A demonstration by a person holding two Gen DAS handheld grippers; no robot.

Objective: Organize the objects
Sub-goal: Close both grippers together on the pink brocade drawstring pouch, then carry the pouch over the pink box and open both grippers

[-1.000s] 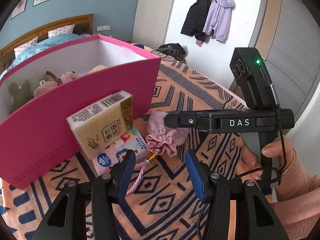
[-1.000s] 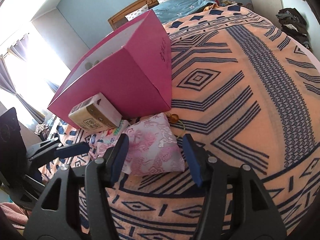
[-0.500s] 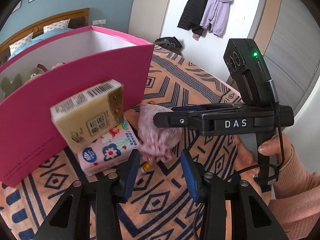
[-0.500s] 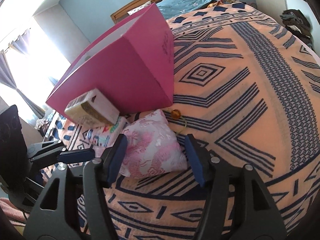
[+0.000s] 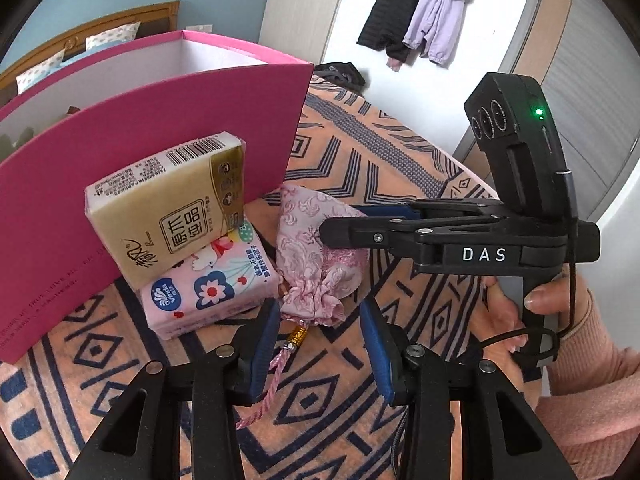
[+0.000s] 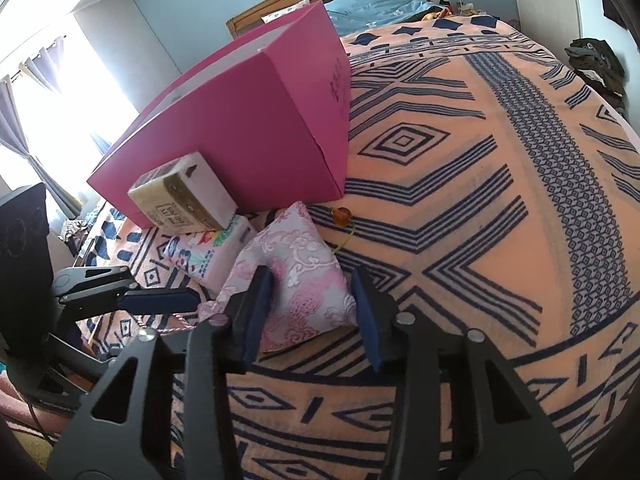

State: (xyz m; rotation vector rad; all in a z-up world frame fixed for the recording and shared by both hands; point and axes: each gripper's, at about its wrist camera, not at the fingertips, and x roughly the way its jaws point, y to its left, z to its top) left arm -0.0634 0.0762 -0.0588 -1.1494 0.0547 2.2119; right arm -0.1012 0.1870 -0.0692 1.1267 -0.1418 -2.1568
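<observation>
Both tools spread: right tool (image 6: 310,316) straddles the pink pouch (image 6: 298,280) for pickup; left tool (image 5: 318,344) waits at its tassel end.

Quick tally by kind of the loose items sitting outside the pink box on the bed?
Tissue packs: 2, a beige pack leaning on a floral pink pack
Brocade pouches: 1, the pink pouch between the open right gripper's fingers
Amber beads on a cord: 1
Total: 4

"das" on the right hand-held gripper (image 5: 362,226), "vinda" on the floral tissue pack (image 5: 208,286)
</observation>
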